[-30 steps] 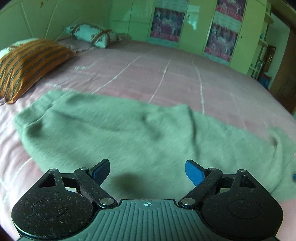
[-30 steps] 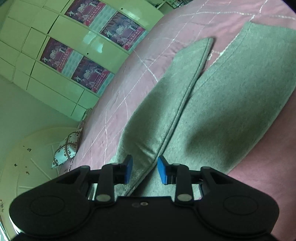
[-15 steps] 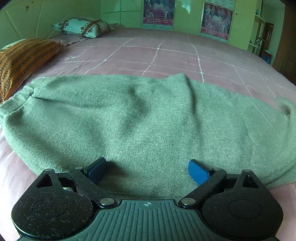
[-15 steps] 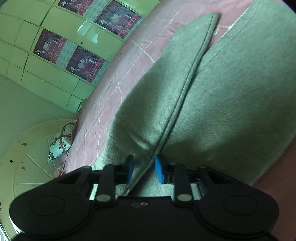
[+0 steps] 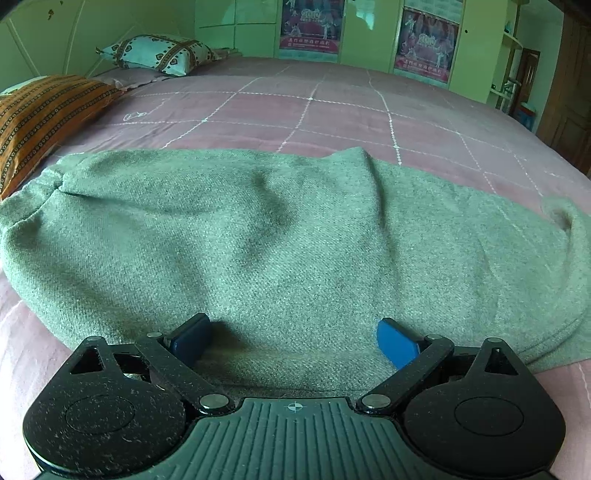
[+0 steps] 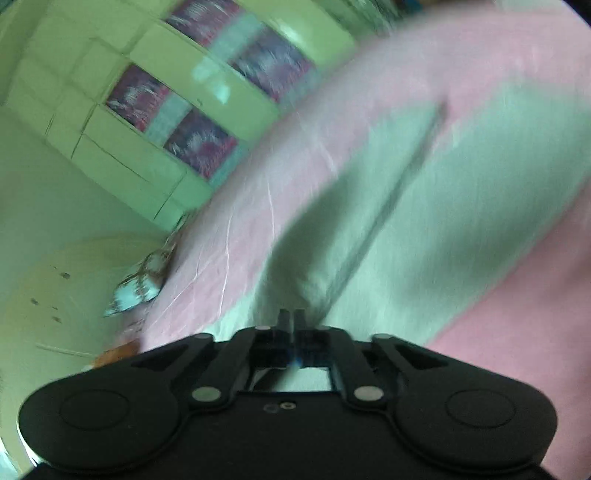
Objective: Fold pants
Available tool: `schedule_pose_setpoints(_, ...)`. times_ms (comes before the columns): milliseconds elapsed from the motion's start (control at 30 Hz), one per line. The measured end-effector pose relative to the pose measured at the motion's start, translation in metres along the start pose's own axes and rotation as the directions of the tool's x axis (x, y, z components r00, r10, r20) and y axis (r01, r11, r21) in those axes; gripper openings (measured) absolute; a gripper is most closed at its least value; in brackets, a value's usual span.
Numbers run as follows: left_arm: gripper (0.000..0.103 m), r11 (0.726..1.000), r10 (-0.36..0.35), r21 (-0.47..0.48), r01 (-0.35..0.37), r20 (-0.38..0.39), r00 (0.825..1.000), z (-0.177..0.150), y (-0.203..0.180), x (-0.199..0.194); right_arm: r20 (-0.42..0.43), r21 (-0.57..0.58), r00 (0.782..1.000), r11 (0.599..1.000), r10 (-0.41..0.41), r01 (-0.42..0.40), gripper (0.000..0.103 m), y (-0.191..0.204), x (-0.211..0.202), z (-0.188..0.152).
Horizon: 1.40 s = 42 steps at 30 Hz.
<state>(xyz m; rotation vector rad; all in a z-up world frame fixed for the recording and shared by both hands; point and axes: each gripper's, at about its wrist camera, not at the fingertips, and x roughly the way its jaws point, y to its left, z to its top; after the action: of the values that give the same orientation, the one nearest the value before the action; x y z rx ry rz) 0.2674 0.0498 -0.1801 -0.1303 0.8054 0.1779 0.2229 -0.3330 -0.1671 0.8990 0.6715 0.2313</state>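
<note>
Grey-green pants (image 5: 295, 240) lie spread across the pink bedspread (image 5: 332, 110), waistband at the left. My left gripper (image 5: 293, 338) hovers low over their near edge, open wide, with the fabric lying between its blue pads (image 5: 395, 343) but not pinched. In the blurred right wrist view the two pant legs (image 6: 443, 221) stretch away side by side. My right gripper (image 6: 291, 319) is shut on the raised edge of the pants, which bunches up from its fingertips.
An orange striped pillow (image 5: 40, 118) and a patterned pillow (image 5: 159, 53) sit at the bed's far left. Green cupboards with posters (image 5: 310, 26) line the far wall. A dark door (image 5: 569, 110) stands at the right.
My left gripper has sunk closer to the pants and its jaws have spread a little. My right jaws have closed on the leg's edge, and that hand is now moving, blurring its view.
</note>
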Motion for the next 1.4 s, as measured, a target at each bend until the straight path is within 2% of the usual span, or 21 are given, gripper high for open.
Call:
schedule_pose_setpoints(67,0.096,1.000,-0.003,-0.010,0.003,0.001,1.000,0.000,0.001,-0.001,-0.025,0.018,1.000,1.000,0.009,-0.009,0.016,0.000,0.020,-0.003)
schedule_pose_setpoints(133,0.096,1.000,-0.002,-0.013,0.002,0.004,1.000,-0.001,0.000,0.000,-0.042,0.076,0.999,0.997,0.013,-0.010,0.026,-0.002,0.039,-0.004)
schedule_pose_setpoints(267,0.096,1.000,-0.005,-0.019,0.005,0.006,1.000,-0.001,0.001,0.000,-0.028,0.214,0.999,0.976,0.041,-0.034,0.024,-0.013,0.067,-0.002)
schedule_pose_setpoints(300,0.096,1.000,-0.006,-0.019,0.006,0.006,1.000,-0.001,0.002,0.000,-0.022,0.235,0.998,0.971,0.052,-0.045,0.019,-0.015,0.069,-0.001)
schedule_pose_setpoints(333,0.096,1.000,-0.007,-0.019,0.007,0.006,1.000,-0.001,0.002,0.000,-0.018,0.242,0.999,0.969,0.048,-0.043,0.000,-0.015,0.069,0.001)
schedule_pose_setpoints(433,0.096,1.000,-0.013,-0.029,0.013,0.007,1.000,-0.001,0.004,0.000,0.036,0.124,0.999,0.991,0.039,-0.043,0.000,0.002,0.046,0.002)
schedule_pose_setpoints(567,0.096,0.999,-0.020,-0.029,0.020,0.011,1.000,-0.002,0.005,-0.001,0.113,-0.058,0.993,0.998,0.033,-0.026,0.000,0.029,-0.022,-0.021)
schedule_pose_setpoints(633,0.096,0.999,-0.020,-0.026,0.021,0.012,1.000,-0.002,0.006,-0.001,0.118,-0.108,0.991,0.992,-0.057,0.070,0.000,0.025,-0.031,-0.038)
schedule_pose_setpoints(667,0.096,1.000,-0.019,-0.023,0.019,0.012,1.000,-0.002,0.005,0.000,0.082,-0.135,0.989,0.982,-0.125,0.135,0.000,0.018,-0.021,-0.043)
schedule_pose_setpoints(700,0.097,1.000,-0.018,-0.021,0.018,0.011,1.000,-0.002,0.005,0.000,0.014,-0.129,0.985,0.977,-0.171,0.171,0.005,0.011,-0.007,-0.041)
schedule_pose_setpoints(733,0.096,1.000,-0.020,-0.020,0.020,0.009,1.000,-0.002,0.005,0.000,-0.046,-0.058,0.985,0.985,-0.167,0.164,0.004,-0.004,0.000,-0.035)
schedule_pose_setpoints(767,0.096,1.000,-0.024,-0.019,0.024,0.008,1.000,-0.002,0.006,-0.001,-0.017,0.000,0.992,0.993,-0.122,0.122,0.004,-0.012,-0.008,-0.029)
schedule_pose_setpoints(833,0.096,0.999,-0.030,-0.018,0.031,0.010,0.999,-0.003,0.007,-0.002,0.096,0.012,0.990,0.995,-0.103,0.103,0.022,-0.012,-0.029,-0.016)
schedule_pose_setpoints(900,0.097,1.000,-0.023,-0.011,0.023,0.013,1.000,-0.004,0.006,0.000,0.152,0.035,0.984,0.996,-0.092,0.088,0.023,-0.019,-0.038,0.006)
schedule_pose_setpoints(1033,0.099,1.000,-0.015,-0.005,0.015,0.011,1.000,-0.004,0.001,0.001,0.188,0.103,0.971,0.986,-0.149,0.132,0.022,-0.042,-0.028,0.057)
schedule_pose_setpoints(1100,0.099,1.000,-0.017,-0.003,0.017,0.005,1.000,-0.003,0.001,0.001,0.161,0.104,0.975,0.985,-0.153,0.138,0.023,-0.049,-0.011,0.073)
schedule_pose_setpoints(1167,0.099,1.000,-0.016,-0.003,0.016,-0.001,1.000,-0.001,0.001,0.002,0.133,0.092,0.967,0.974,-0.216,0.205,0.023,-0.051,0.011,0.085)
schedule_pose_setpoints(1267,0.100,1.000,-0.011,0.002,0.011,-0.008,1.000,0.000,0.000,0.002,0.107,0.068,0.962,0.967,-0.252,0.246,0.018,-0.056,0.032,0.099)
schedule_pose_setpoints(1300,0.100,1.000,-0.009,0.004,0.009,-0.010,1.000,0.001,0.000,0.003,0.091,0.057,0.962,0.966,-0.257,0.252,0.000,-0.055,0.036,0.102)
schedule_pose_setpoints(1333,0.100,1.000,-0.009,0.005,0.009,-0.013,1.000,0.001,-0.001,0.003,0.074,0.039,0.964,0.967,-0.256,0.253,0.000,-0.054,0.033,0.102)
schedule_pose_setpoints(1400,0.100,1.000,-0.010,0.006,0.011,-0.015,1.000,0.002,0.000,0.003,0.159,-0.023,0.970,0.981,-0.186,0.192,0.000,-0.034,0.009,0.103)
